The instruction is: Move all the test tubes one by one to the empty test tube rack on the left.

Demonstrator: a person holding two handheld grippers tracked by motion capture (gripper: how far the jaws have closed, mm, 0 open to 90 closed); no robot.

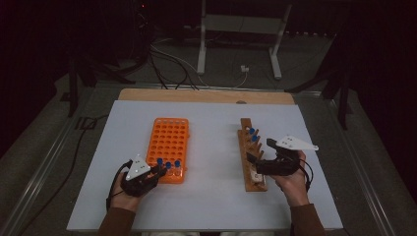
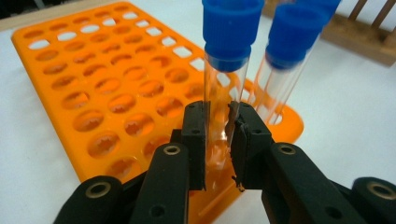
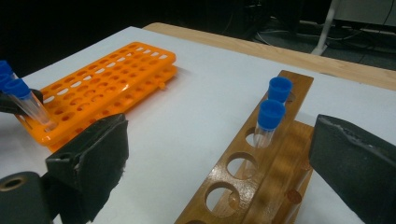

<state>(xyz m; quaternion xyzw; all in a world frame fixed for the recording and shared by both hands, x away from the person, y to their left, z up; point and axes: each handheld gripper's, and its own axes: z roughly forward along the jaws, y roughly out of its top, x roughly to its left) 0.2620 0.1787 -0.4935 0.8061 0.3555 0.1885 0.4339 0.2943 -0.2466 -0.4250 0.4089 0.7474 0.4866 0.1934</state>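
At seven o'clock on the desk (image 1: pixel 211 206), the left tool (image 2: pixel 218 135) clamps a blue-capped tube (image 2: pixel 226 70) standing in the orange rack (image 2: pixel 93 93). Three tubes appear moved there; two wait in the wooden rack (image 3: pixel 261 168), which the wide-open right tool (image 3: pixel 224 168) straddles.

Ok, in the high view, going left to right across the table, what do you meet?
Left hand-held gripper shut on a blue-capped tube → orange tube rack → wooden tube rack → right hand-held gripper, jaws open.
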